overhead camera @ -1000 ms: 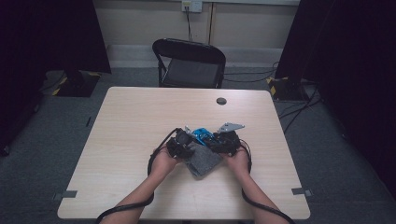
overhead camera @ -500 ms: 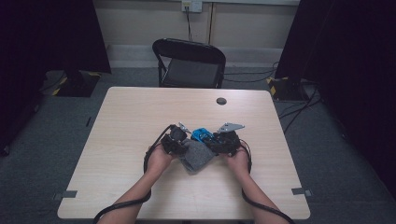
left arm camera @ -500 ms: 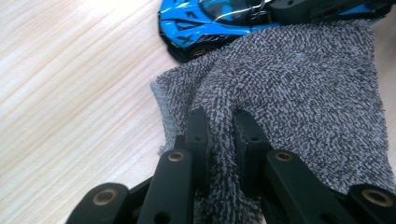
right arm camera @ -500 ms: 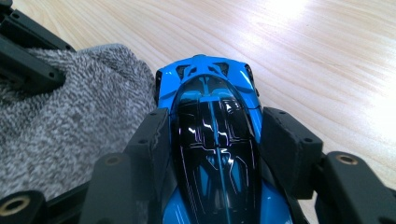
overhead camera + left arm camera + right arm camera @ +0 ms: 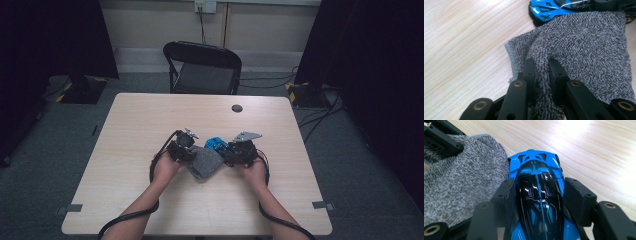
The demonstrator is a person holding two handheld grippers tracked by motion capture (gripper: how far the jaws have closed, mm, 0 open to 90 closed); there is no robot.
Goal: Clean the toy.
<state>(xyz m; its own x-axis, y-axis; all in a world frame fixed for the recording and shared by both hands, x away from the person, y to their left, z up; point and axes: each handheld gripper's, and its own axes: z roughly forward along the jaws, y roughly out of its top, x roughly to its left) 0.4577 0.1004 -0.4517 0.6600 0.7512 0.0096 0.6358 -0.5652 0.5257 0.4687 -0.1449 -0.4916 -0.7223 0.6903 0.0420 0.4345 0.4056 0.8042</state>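
Left gripper view: left gripper pinches a cloth fold, jaws nearly closed; right gripper clamps the car by its sides, cloth touching car's nose. Likely wiping: hold car steady, drag cloth across it

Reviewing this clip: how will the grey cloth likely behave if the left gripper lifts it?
Probably floppy: the grey cloth bunches into a fold where the left gripper pinches it. Its looped, terry-like surface suggests a good grip, unlikely to slip. It looks light, and will likely drape and drag against the blue toy car.
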